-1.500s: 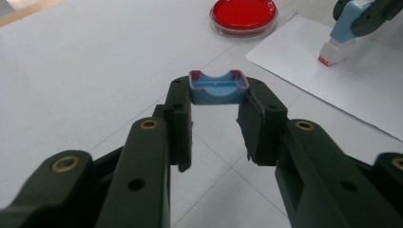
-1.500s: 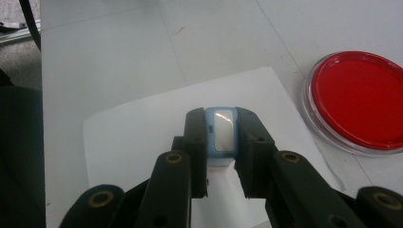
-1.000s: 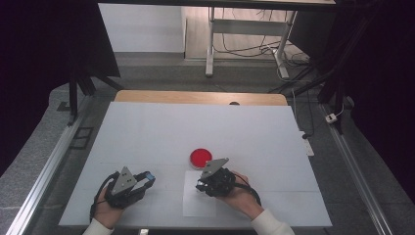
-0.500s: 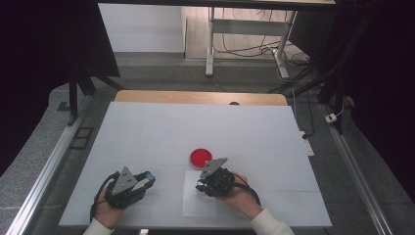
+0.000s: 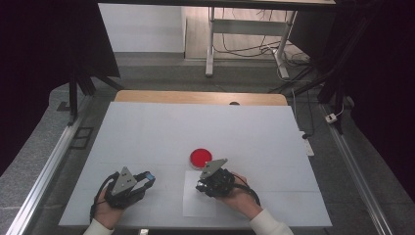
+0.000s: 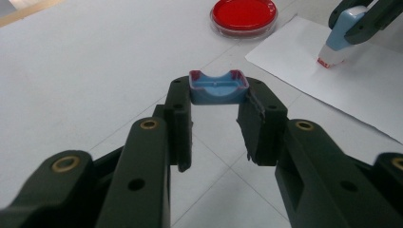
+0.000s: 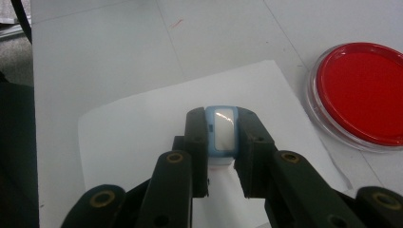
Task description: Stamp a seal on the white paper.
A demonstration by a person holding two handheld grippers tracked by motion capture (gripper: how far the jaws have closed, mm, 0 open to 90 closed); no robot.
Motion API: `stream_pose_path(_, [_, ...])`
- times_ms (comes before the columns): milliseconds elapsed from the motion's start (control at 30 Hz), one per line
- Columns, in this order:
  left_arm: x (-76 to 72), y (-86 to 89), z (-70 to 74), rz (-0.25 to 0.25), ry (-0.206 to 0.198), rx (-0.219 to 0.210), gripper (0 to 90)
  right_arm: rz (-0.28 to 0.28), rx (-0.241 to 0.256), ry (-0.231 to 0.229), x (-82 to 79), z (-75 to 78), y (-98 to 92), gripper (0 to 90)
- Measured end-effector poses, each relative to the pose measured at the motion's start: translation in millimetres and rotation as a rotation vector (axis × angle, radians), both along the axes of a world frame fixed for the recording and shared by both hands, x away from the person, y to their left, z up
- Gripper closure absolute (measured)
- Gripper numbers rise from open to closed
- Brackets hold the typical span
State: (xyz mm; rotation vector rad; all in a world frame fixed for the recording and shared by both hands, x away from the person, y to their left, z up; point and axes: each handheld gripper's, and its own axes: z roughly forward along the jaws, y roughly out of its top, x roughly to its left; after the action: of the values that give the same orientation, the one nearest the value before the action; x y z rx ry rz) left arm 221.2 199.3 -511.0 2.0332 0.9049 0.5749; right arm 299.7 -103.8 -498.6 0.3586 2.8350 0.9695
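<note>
A flat white table sheet (image 5: 147,132) lies under the fingers (image 6: 178,118). Far beyond them are a pale wooden table edge (image 5: 171,96), tangled black floor cables (image 5: 235,46) and a grey metal frame leg (image 5: 210,44).

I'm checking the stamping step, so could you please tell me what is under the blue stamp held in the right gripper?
A white sheet of paper lies under the light-blue plastic stamp, whose red base meets it. Any mark beneath the base is covered.
</note>
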Motion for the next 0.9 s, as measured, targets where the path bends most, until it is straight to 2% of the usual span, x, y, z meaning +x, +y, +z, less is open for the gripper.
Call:
stream_pose_path(667, [1.1,0.3,-1.1,0.008,0.01,0.007,65.9,-0.002,0.003,0.007,0.4,-0.5,-0.6,75.8])
stream_pose_path(900, [1.6,2.0,-1.2,0.013,0.009,0.002,65.9,0.008,-0.023,-0.025,-3.2,1.2,3.4,75.5])
